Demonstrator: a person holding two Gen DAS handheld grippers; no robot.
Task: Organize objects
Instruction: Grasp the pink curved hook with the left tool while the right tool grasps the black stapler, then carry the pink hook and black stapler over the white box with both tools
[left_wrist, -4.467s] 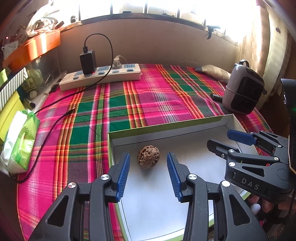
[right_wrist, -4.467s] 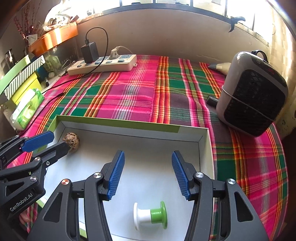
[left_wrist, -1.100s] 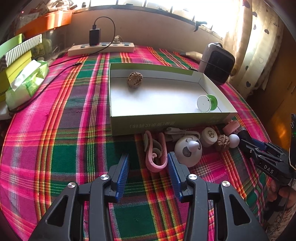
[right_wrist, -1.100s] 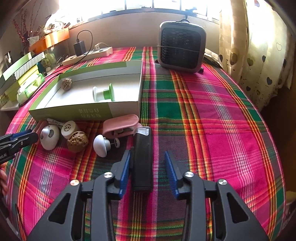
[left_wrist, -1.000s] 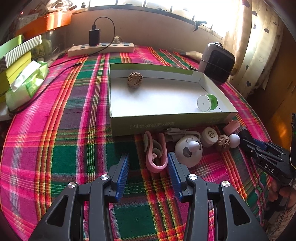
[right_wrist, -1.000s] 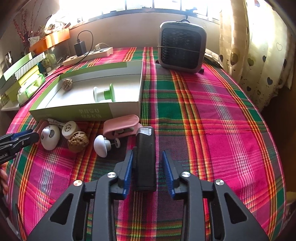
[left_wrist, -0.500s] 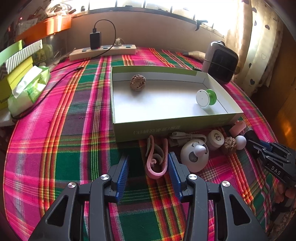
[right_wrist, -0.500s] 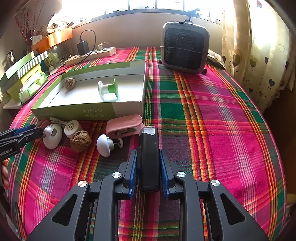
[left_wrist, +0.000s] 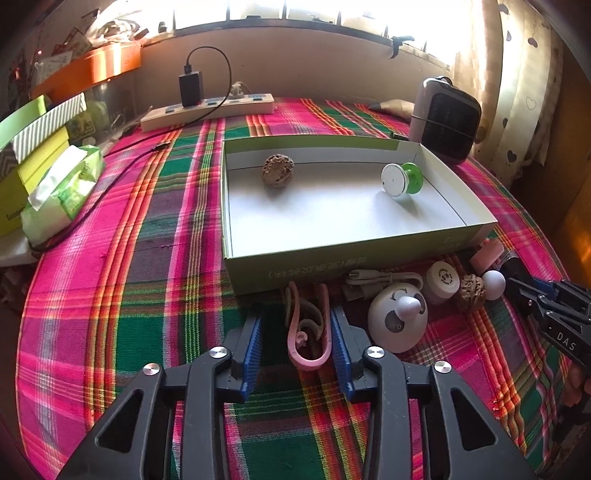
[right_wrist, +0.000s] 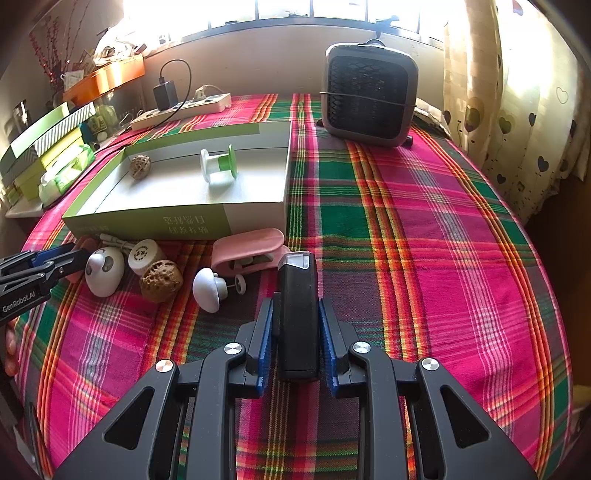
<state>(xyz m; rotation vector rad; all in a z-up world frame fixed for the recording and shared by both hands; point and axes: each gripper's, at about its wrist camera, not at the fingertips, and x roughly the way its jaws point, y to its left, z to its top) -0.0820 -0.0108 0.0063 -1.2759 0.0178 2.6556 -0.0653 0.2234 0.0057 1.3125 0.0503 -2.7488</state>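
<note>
Plaid tablecloth (right_wrist: 443, 221) (pink, green), sunlit window (right_wrist: 295, 7) behind.

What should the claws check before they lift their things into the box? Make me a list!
1. Right claw squeezing the black device: ok, both pads touch its sides.
2. Left claw gripping the pink hook: not ok; closing, one pad still apart.
3. Room in the green box: ok, only a walnut and a spool inside.
4. Hook clear of the white cable: cannot tell.
5. The two claws apart: ok.
</note>
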